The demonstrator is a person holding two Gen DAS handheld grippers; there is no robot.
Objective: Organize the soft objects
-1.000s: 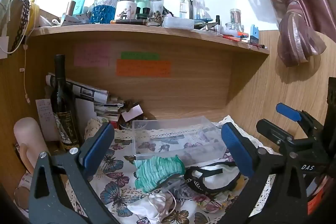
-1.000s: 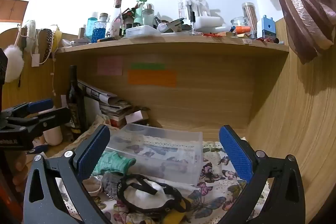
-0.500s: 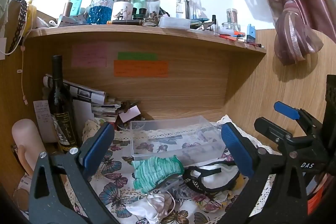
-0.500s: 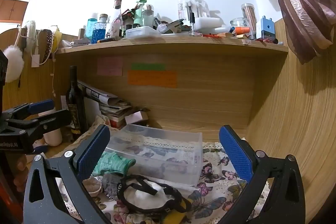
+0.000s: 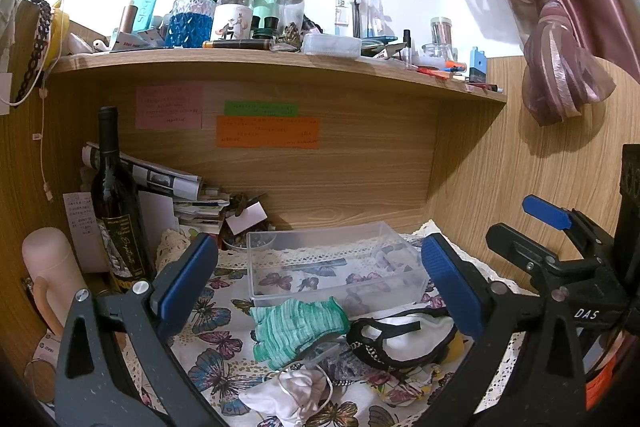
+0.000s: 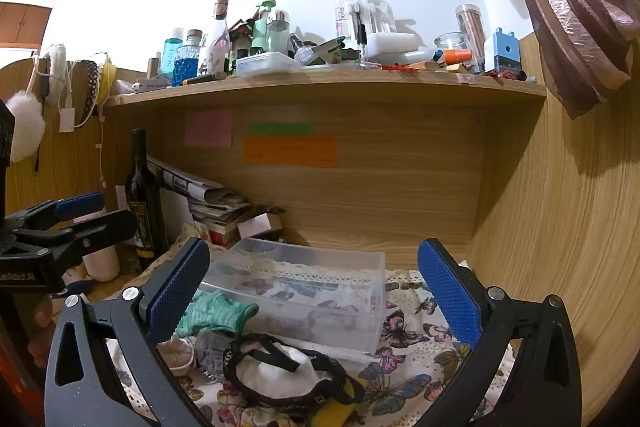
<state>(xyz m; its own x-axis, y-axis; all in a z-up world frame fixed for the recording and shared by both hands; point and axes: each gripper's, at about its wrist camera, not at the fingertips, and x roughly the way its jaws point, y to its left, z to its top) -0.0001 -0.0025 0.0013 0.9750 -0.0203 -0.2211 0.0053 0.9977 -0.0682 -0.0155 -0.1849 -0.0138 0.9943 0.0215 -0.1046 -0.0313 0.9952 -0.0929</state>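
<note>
A clear plastic box (image 5: 332,267) (image 6: 304,291) stands empty on the butterfly cloth (image 5: 208,339). In front of it lie soft items: a green striped knit piece (image 5: 296,327) (image 6: 216,313), a white garment with black trim (image 5: 404,337) (image 6: 280,371), a white drawstring pouch (image 5: 296,393) and a yellow piece (image 6: 336,413). My left gripper (image 5: 320,287) is open and empty above the pile. My right gripper (image 6: 312,287) is open and empty, near the box. The right gripper also shows in the left wrist view (image 5: 560,259).
A dark wine bottle (image 5: 116,211) and a pink flask (image 5: 48,267) stand at the left. Stacked papers (image 5: 192,195) lie at the back. A crowded wooden shelf (image 5: 280,61) runs overhead. A wooden wall (image 6: 560,227) closes the right side.
Both grippers have barely moved; the left wrist view has shifted slightly. Both stay open and empty, and the soft items lie where they were.
</note>
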